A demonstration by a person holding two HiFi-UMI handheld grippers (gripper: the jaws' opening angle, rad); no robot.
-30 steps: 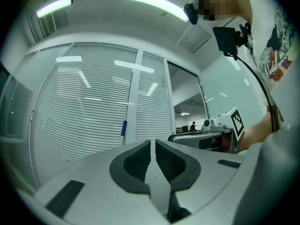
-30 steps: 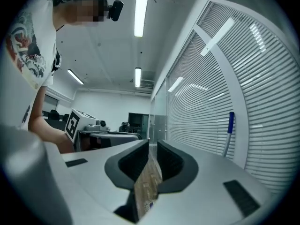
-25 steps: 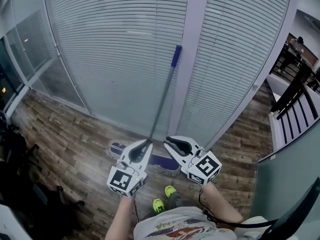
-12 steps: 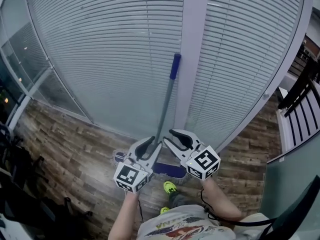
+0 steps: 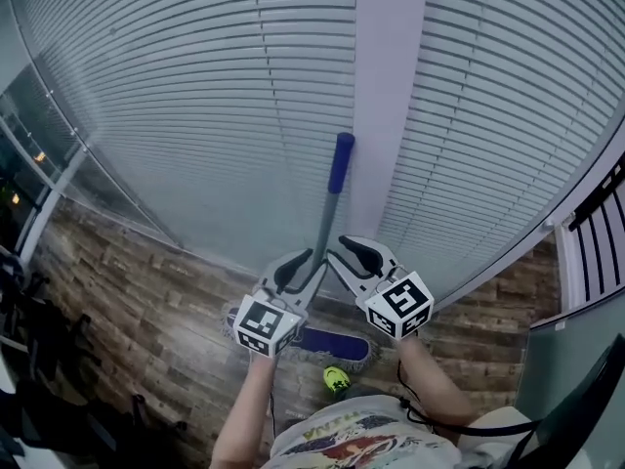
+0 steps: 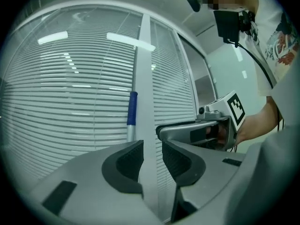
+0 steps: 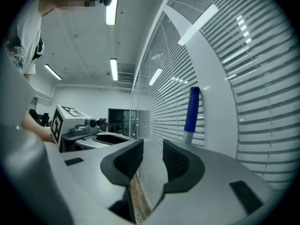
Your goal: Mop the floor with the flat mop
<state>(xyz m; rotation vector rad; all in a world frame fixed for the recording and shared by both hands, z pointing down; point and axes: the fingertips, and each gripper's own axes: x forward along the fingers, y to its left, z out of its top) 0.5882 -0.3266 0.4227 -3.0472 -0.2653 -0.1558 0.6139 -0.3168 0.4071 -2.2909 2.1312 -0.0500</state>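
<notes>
The flat mop leans against the white pillar. Its blue grip (image 5: 342,161) tops a grey pole (image 5: 323,233), and its blue head (image 5: 327,341) lies on the wood floor. My left gripper (image 5: 293,265) hangs just left of the pole and my right gripper (image 5: 354,254) just right of it. Both pairs of jaws have just been opening, and nothing is between them. In the left gripper view the blue grip (image 6: 132,108) rises beyond the left finger, with the gripper (image 6: 152,146) open. In the right gripper view the grip (image 7: 191,108) stands past the right finger, with the gripper (image 7: 153,146) open.
A curved glass wall with white blinds (image 5: 195,115) and the pillar (image 5: 391,76) stand close ahead. Wood floor (image 5: 127,281) runs along its foot. A person's green shoe (image 5: 334,378) is beside the mop head. Dark furniture (image 5: 39,360) is at the left and a black railing (image 5: 596,247) at the right.
Both grippers have moved forward toward the blinds and closed in on the mop pole, one on each side. Their jaws have parted from shut to partly open.
</notes>
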